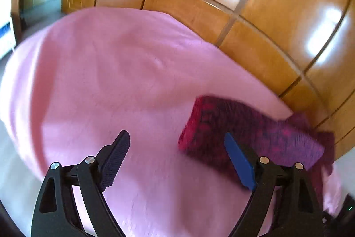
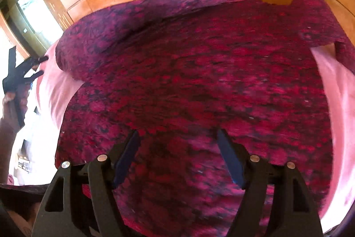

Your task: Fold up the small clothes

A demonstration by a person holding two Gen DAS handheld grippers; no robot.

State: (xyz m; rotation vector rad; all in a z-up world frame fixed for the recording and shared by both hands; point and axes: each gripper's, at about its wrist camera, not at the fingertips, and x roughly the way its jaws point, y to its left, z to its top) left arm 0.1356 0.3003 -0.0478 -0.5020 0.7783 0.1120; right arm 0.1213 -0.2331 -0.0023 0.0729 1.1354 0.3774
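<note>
A dark red and magenta patterned garment [image 2: 199,72] lies spread on a pink cloth [image 2: 337,90], one sleeve [image 2: 319,21] turned in at the upper right. My right gripper [image 2: 177,132] hovers just over its lower part, open, with only the fabric below the blue pads [image 2: 230,161]. In the left wrist view the other sleeve [image 1: 244,126] reaches onto the pink cloth [image 1: 106,72] from the right. My left gripper [image 1: 176,137] stands open beside the sleeve's cuff end, over bare pink cloth, its right finger in front of the sleeve. The left gripper [image 2: 43,66] also shows small at the right wrist view's left edge.
Glossy wooden panelled doors [image 1: 255,14] run along the far side of the pink cloth. A bright window or mirror [image 2: 33,3] is at the far left. A person's hand [image 2: 8,99] holds the left gripper. The pink cloth drops off at its left edge [image 1: 13,90].
</note>
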